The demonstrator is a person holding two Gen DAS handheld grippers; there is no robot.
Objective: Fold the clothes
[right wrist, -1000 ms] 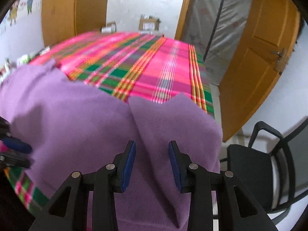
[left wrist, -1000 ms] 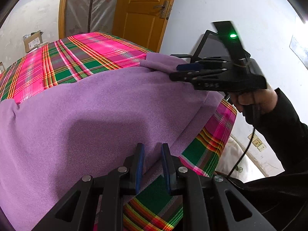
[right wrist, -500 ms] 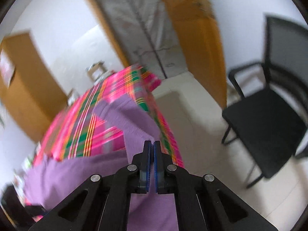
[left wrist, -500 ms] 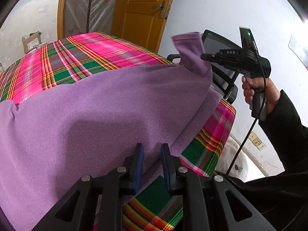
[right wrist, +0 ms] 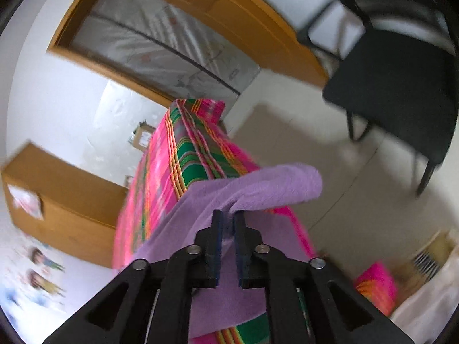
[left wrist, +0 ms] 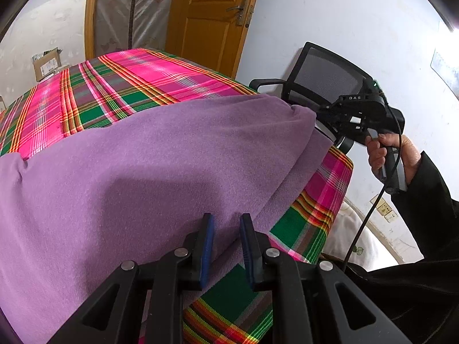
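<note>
A purple fleece cloth [left wrist: 143, 157] lies spread over a table covered in pink and green plaid [left wrist: 129, 86]. My left gripper [left wrist: 226, 229] hovers at the cloth's near edge; its jaws stand a little apart and the pads do not press on anything. At the cloth's far right corner, by the table's edge, a hand [left wrist: 387, 152] holds my right gripper [left wrist: 321, 114]. In the right wrist view that corner is a rolled purple fold [right wrist: 258, 183] lying right at the tips of the right gripper [right wrist: 228, 220]. Those jaws are opening, with a narrow gap and cloth between them.
A black mesh office chair [left wrist: 324, 77] stands just beyond the table's right corner, by the white wall. An orange wooden door [left wrist: 206, 14] and a plastic-covered doorway lie behind the table. A cardboard box [left wrist: 47, 63] sits at the far left. A wooden cabinet [right wrist: 57, 195] stands past the table.
The right gripper carried the raised purple corner down and outward to the table's right edge while rolling over. Its jaws went from shut to slightly apart. The left gripper stayed put.
</note>
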